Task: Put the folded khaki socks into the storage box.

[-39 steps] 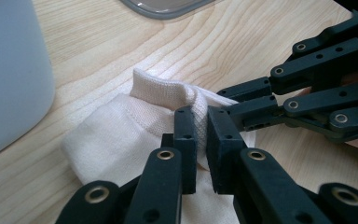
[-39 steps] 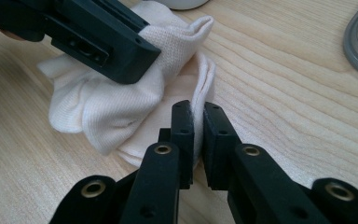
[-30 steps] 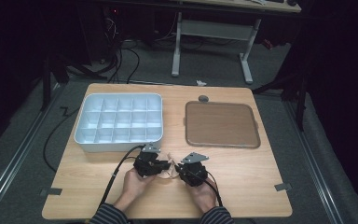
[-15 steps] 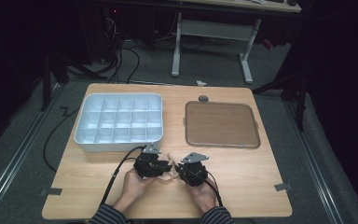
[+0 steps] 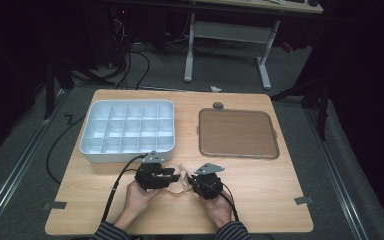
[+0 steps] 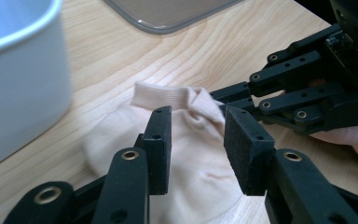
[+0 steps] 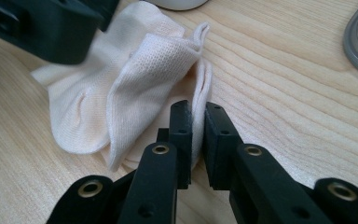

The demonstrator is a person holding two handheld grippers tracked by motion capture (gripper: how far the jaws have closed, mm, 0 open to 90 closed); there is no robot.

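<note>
Hands: the person's left hand [image 5: 139,196] and right hand [image 5: 216,209] are coming in from the near edge of the wooden table [image 5: 275,200], each carrying a black claw; striped sleeves are showing at the bottom of the high view.
Right gripper [image 7: 197,122]: its jaws are clenching a fold of the pale sock [image 7: 135,88]; in the right gripper view the fabric is being pinched between the two pads and is rising upright out of them; in the high view this claw [image 5: 192,179] is sitting at the sock's right end.
Left gripper [image 6: 196,140]: its jaws are standing released, having just been opening; in the left gripper view the sock [image 6: 186,154] is lying on the table under and between the pads, which are not pressing on it; in the high view this claw [image 5: 172,175] is sitting at the sock's left end.
Sock: it is lying crumpled on the table near the front edge, between the two claws [image 5: 180,179]; it is just in front of the compartment box.
Compartment box [image 5: 87,150]: a pale tray divided into many cells, sitting behind the left gripper on the left half of the table.
Brown tray [image 5: 237,134]: flat, with rounded corners, sitting on the right half, well apart from the sock.
Small grey object [image 5: 218,105]: lying just behind the brown tray's far edge; too small to identify.
</note>
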